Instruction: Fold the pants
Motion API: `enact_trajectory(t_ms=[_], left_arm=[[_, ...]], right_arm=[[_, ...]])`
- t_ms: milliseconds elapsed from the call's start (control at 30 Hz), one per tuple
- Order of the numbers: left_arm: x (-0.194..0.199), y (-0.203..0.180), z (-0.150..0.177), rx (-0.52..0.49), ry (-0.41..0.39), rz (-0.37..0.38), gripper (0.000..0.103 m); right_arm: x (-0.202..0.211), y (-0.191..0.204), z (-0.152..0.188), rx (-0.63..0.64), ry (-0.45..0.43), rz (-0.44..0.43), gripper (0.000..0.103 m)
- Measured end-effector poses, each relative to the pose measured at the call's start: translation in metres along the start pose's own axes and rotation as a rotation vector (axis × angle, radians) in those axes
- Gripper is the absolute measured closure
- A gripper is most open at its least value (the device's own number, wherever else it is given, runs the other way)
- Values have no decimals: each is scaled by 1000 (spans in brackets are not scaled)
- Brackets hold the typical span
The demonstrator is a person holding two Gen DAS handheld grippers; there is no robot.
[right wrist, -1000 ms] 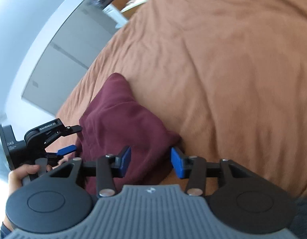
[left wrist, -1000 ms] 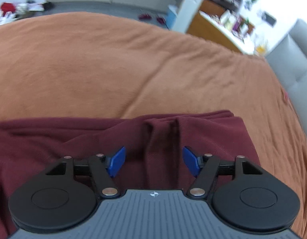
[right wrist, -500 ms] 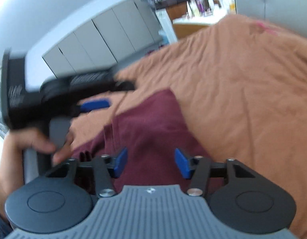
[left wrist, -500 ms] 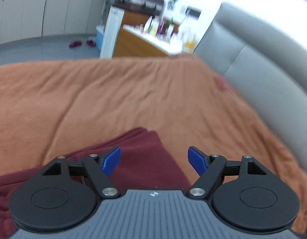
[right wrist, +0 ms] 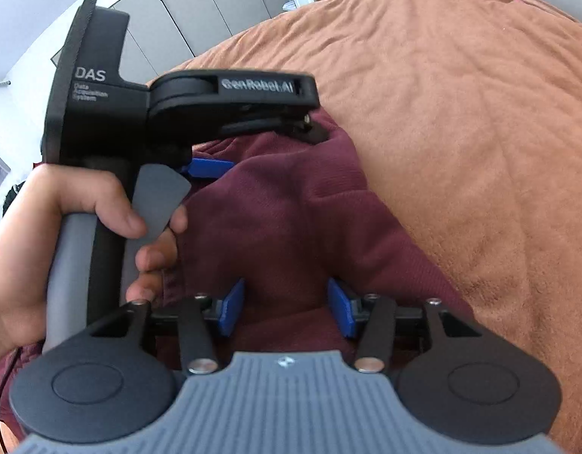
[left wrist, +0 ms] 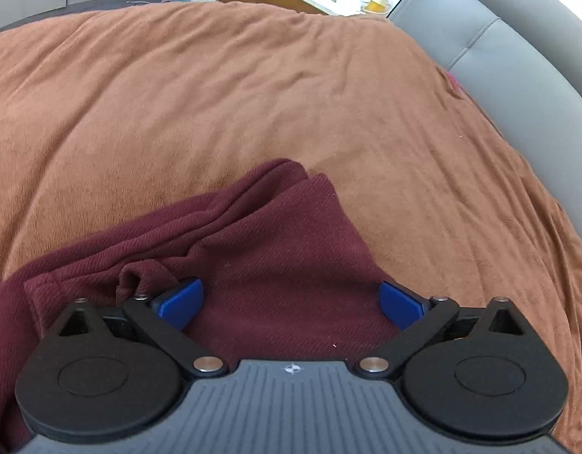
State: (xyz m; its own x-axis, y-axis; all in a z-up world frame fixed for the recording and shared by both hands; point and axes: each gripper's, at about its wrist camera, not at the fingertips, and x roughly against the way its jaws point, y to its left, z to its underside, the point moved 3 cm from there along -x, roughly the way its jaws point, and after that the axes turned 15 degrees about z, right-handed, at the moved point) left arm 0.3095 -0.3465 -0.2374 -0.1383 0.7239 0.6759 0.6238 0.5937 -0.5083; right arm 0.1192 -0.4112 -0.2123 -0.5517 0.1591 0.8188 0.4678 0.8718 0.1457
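Versus one second back: left wrist view then showed the maroon pants (left wrist: pixel 275 261) as a wide band across the frame; now only a folded corner lies under the left gripper (left wrist: pixel 291 302), with the grey headboard (left wrist: pixel 517 64) much closer on the right. Its jaws have spread much wider and are opening further, blue pads clear of the cloth, nothing gripped. A small raised fold sits just beside the left pad.

Right wrist view: the left gripper (right wrist: pixel 253 143) and the hand (right wrist: pixel 64 234) holding it, small at the frame's left edge before, now fill the left half. The right gripper (right wrist: pixel 287 310) hangs over the pants (right wrist: pixel 291 208); its jaws are opening, fabric below them, pads not pressing it.

Pants lie bunched on the orange blanket (left wrist: pixel 215 94), near the lower edge of both views. The pants' far corner points toward open blanket. Blanket is bare ahead and to both sides; headboard bounds the right.
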Motion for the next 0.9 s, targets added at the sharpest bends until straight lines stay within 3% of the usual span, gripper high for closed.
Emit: enact_trajectory(t_ms=[67, 133, 200, 267, 300, 333, 533, 633, 733, 900], left_arm=[[12, -7, -3, -20, 9, -19, 0], [33, -12, -6, -2, 31, -52, 7], [69, -13, -4, 26, -10, -43, 7], [117, -13, 8, 42, -94, -26, 2], [143, -10, 17, 51, -130, -30, 0], [162, -6, 23, 59, -156, -38, 0], [250, 20, 72, 115, -241, -133, 0], [260, 33, 94, 132, -219, -196, 0], [257, 44, 115, 195, -219, -191, 0], [223, 41, 126, 181, -191, -161, 0]], right_arm=[[4, 4, 0, 22, -15, -7, 49], [19, 2, 0, 22, -36, -23, 49], [42, -8, -1, 1, -67, -58, 47], [66, -23, -2, -34, -116, -66, 32], [77, -35, -4, -62, -142, -62, 18], [82, -44, -5, -88, -151, -61, 16], [50, -112, -16, -293, 2, -46, 17], [30, -123, -12, -381, 89, -64, 17], [18, -120, -3, -462, 140, -131, 17], [12, -96, 5, -396, 147, -108, 14]])
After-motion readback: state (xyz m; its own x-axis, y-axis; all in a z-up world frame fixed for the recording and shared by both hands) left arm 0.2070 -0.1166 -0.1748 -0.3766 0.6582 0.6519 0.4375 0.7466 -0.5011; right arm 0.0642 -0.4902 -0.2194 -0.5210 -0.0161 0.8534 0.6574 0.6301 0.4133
